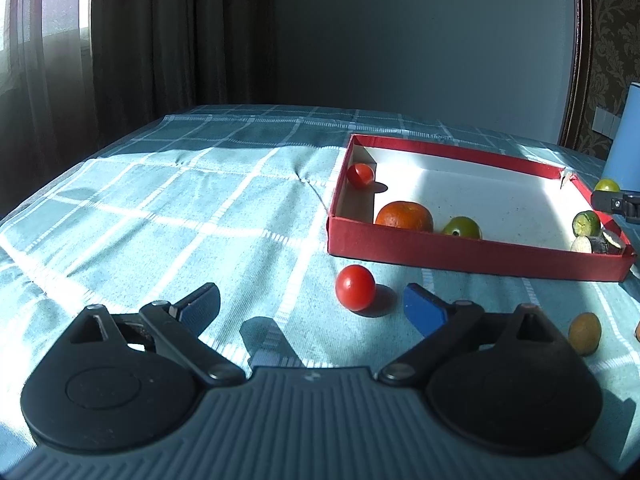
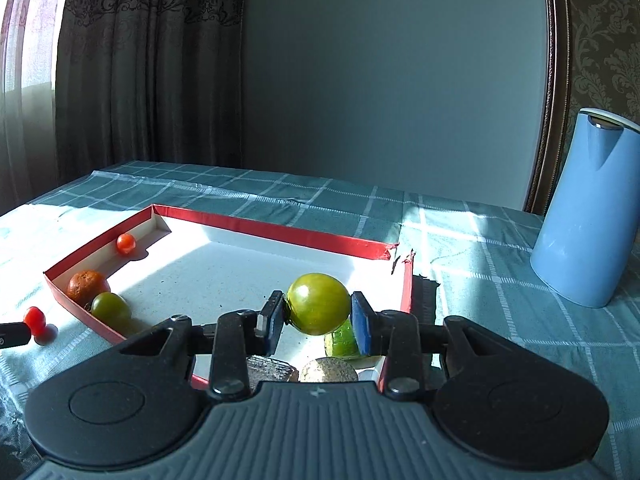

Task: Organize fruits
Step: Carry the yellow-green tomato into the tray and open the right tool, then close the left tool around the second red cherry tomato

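My left gripper (image 1: 312, 304) is open and empty, low over the cloth, with a red tomato (image 1: 355, 287) just ahead between its fingertips. My right gripper (image 2: 318, 316) is shut on a green tomato (image 2: 319, 303) and holds it above the near right corner of the red box (image 2: 280, 227). The box (image 1: 460, 249) holds a small red tomato (image 1: 360, 175), an orange (image 1: 405, 215), a green tomato (image 1: 462, 227), a cucumber piece (image 1: 586, 223) and dark vegetable pieces (image 1: 596, 243). The held tomato (image 1: 607, 185) also shows at the left wrist view's right edge.
A blue jug (image 2: 584, 208) stands on the checked tablecloth (image 1: 160, 208) to the right of the box. A small yellow-brown fruit (image 1: 585, 333) lies on the cloth by my left gripper's right finger. Curtains and a wall stand behind the table.
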Tool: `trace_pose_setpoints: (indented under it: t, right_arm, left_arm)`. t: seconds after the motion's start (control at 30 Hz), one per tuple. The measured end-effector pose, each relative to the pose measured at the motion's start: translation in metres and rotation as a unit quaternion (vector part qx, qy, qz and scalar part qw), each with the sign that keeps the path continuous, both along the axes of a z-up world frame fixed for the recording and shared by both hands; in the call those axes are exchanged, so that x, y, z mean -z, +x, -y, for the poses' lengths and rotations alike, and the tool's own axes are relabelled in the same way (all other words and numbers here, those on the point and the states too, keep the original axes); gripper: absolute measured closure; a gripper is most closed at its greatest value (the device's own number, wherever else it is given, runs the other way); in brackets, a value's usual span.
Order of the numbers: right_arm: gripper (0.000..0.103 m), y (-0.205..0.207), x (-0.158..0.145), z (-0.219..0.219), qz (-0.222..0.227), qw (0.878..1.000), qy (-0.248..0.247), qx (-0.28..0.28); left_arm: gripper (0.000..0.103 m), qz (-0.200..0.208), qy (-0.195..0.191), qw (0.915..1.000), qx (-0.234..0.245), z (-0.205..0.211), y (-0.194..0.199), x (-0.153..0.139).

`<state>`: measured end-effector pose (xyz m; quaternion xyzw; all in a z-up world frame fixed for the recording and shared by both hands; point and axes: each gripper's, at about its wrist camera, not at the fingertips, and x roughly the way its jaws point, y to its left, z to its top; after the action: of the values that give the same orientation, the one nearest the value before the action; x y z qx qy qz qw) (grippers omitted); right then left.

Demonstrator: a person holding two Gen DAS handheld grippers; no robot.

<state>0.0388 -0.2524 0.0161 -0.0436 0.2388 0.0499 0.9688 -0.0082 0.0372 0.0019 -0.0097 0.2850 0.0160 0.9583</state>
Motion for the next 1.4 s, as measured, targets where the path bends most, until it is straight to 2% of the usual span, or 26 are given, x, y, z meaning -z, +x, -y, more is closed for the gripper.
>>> trace_pose_setpoints:
  t: [0.37, 0.67, 0.73, 0.8, 0.93, 1.03, 1.1, 1.17, 1.33, 1.4]
  right_arm:
    - [0.068, 0.005, 0.016, -0.003, -0.020, 1.000, -0.010, 0.003]
    - [0.068, 0.006, 0.018, 0.002, -0.033, 0.999, 0.001, 0.013]
    - [0.064, 0.005, 0.017, 0.003, -0.034, 0.999, 0.004, 0.014]
    - [0.051, 0.003, 0.015, 0.005, -0.033, 0.999, 0.010, 0.018]
    - [0.049, -0.013, 0.001, 0.015, -0.001, 0.999, 0.035, 0.029]
    - [0.048, -0.038, -0.013, 0.028, 0.035, 0.996, 0.073, 0.038]
    - [0.034, -0.059, -0.018, 0.036, 0.051, 0.993, 0.101, 0.038]
    - [0.032, -0.080, -0.018, 0.042, 0.061, 0.989, 0.132, 0.032]
    - [0.029, -0.118, 0.002, 0.048, 0.049, 0.982, 0.179, 0.023]
    - [0.028, -0.128, 0.014, 0.047, 0.036, 0.980, 0.194, 0.016]
  left_arm:
    - [0.005, 0.006, -0.002, 1.0000, -0.007, -0.002, -0.002, 0.000]
    - [0.004, 0.004, -0.003, 0.9999, -0.009, -0.002, -0.002, 0.000]
    - [0.004, 0.003, -0.003, 0.9999, -0.010, -0.002, -0.001, 0.000]
    - [0.004, 0.003, -0.004, 0.9999, -0.011, -0.003, -0.002, 0.000]
    - [0.001, 0.004, -0.005, 0.9999, -0.012, -0.003, -0.002, 0.000]
    - [0.000, 0.005, -0.004, 0.9999, -0.012, -0.003, -0.002, 0.000]
    - [0.000, 0.004, -0.004, 0.9999, -0.013, -0.003, -0.001, 0.000]
    - [0.000, 0.004, -0.003, 0.9999, -0.014, -0.003, -0.001, 0.000]
    - [0.000, -0.001, -0.006, 0.9999, -0.011, -0.004, -0.002, 0.000]
    - [0.000, 0.002, -0.010, 0.9999, 0.011, -0.004, -0.005, -0.001]
